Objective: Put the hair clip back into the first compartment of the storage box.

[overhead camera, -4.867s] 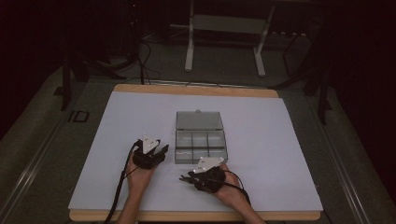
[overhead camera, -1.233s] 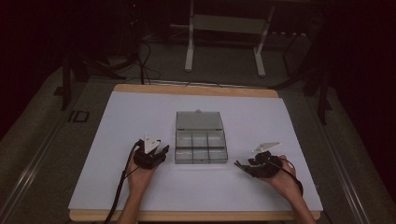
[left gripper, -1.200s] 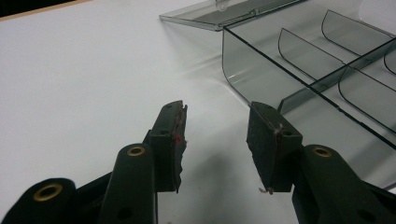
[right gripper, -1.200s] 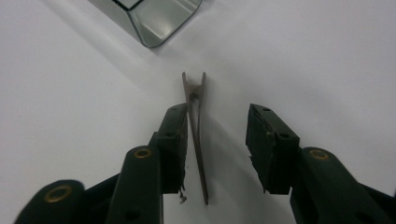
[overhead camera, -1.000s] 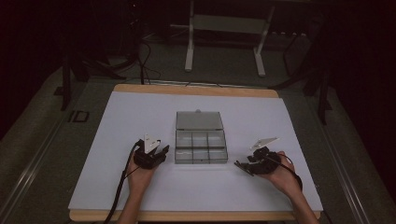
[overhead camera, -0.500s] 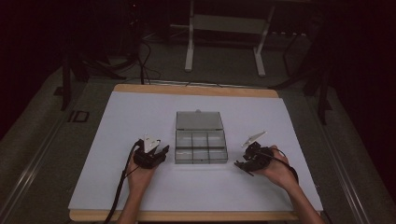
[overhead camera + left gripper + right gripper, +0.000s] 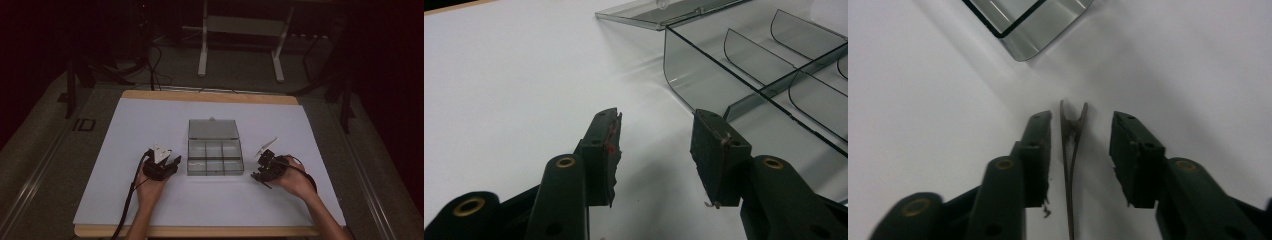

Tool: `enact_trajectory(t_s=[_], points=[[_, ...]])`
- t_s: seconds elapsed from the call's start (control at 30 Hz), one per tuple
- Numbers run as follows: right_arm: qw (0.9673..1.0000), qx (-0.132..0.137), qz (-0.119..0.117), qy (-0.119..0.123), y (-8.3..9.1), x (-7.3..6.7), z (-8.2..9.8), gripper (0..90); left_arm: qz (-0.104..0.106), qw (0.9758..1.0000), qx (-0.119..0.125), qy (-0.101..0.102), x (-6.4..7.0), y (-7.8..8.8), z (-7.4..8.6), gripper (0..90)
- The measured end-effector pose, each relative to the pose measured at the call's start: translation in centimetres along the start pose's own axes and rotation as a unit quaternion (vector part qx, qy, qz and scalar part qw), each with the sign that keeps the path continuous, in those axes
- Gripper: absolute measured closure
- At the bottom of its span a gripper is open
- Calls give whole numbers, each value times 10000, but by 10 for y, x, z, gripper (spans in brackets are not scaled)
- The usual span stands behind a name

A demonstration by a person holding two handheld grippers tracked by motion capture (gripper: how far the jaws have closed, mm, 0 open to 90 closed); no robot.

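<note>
Reading from left to right: your left gripper (image 7: 172, 162) rests on the white table (image 7: 150, 125) just beside the left wall of the clear box (image 7: 215, 159), its jaws spread with nothing between them. The box stands with its lid (image 7: 212, 128) folded flat behind it, and all the compartments look bare. To its right, your right gripper (image 7: 259, 167) straddles a thin brown clip (image 7: 1069, 150) lying on the table near the box's corner. Its jaws have just been closing, yet the pads (image 7: 1040, 145) stand clear of the clip on both sides. Judged from this, the clip is neither gripped nor lifted; pinching it and placing it in a compartment remain.
</note>
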State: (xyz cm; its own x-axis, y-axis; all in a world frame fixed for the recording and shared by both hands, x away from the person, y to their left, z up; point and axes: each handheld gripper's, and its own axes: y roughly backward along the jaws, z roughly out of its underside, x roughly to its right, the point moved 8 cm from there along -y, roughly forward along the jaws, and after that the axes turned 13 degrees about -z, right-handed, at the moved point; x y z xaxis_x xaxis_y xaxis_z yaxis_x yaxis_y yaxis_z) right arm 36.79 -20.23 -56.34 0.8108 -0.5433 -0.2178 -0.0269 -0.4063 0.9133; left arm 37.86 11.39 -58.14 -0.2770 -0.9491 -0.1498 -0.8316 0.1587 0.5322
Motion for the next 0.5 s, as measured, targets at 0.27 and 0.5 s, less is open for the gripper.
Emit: enact_trajectory(t_s=[0.27,0.5], points=[[9997,-248,-31,-45,-5,-1,-1,702,1,10000,-3,3,0,0,0,547],[9989,-471,-47,-74,-9,-1,1,745,1,10000,-9,-1,0,0,0,546]])
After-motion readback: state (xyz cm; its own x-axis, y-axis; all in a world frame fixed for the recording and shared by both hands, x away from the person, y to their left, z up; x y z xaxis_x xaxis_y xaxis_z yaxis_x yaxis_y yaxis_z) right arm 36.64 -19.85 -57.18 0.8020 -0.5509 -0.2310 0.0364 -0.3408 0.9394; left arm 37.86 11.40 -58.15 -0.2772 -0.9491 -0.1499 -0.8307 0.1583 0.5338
